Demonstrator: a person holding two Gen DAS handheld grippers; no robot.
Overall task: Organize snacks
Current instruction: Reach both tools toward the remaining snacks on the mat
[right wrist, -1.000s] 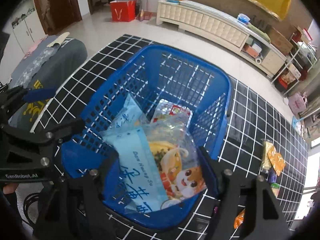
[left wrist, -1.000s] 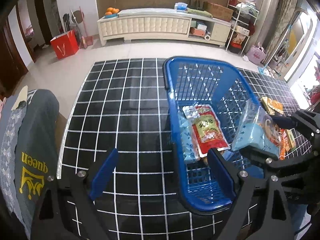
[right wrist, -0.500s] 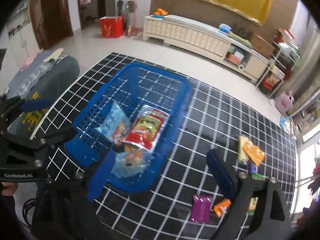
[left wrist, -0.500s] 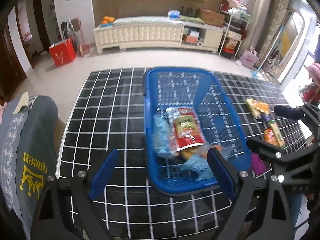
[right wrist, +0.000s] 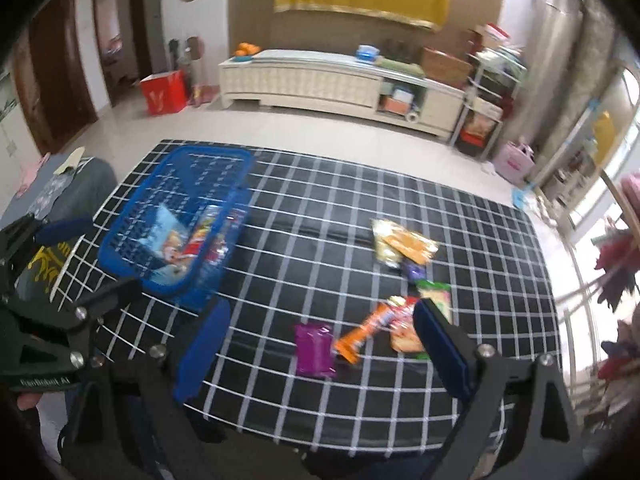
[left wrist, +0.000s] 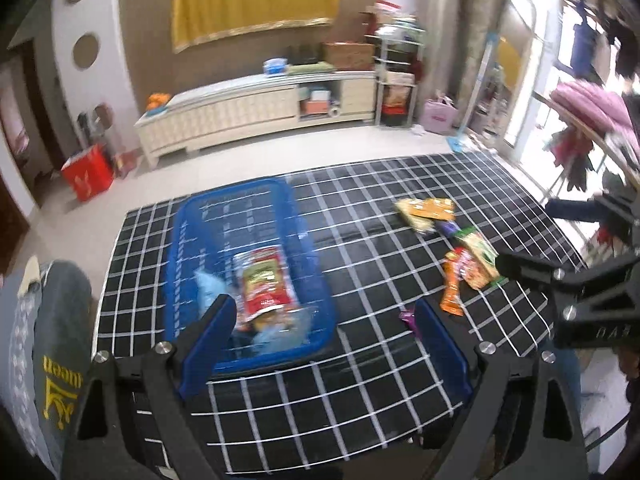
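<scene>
A blue plastic basket [left wrist: 192, 240] [right wrist: 120, 240] sits on the left of the black grid-patterned table [left wrist: 360, 248] [right wrist: 320, 208]. It holds a red snack bag [left wrist: 262, 284], a light blue packet [right wrist: 166, 236] and a clear bag. Loose snacks lie on the right: a purple packet [right wrist: 314, 344], an orange bar [right wrist: 366, 332], a yellow-orange bag [right wrist: 402, 242] and a green-topped packet [right wrist: 436, 294]. My left gripper [left wrist: 322, 346] is open and empty, high above the table's near edge. My right gripper [right wrist: 322, 350] is open and empty, above the purple packet.
A chair draped in grey cloth [left wrist: 48, 344] stands at the table's left. A white low cabinet [right wrist: 320, 80] and a red bag [right wrist: 164, 92] stand on the floor beyond. A clothes rack [left wrist: 592, 120] is at the far right.
My right gripper let the blue and clear bag go into the basket. Both grippers have pulled back, up and to the right, so the loose snacks now show.
</scene>
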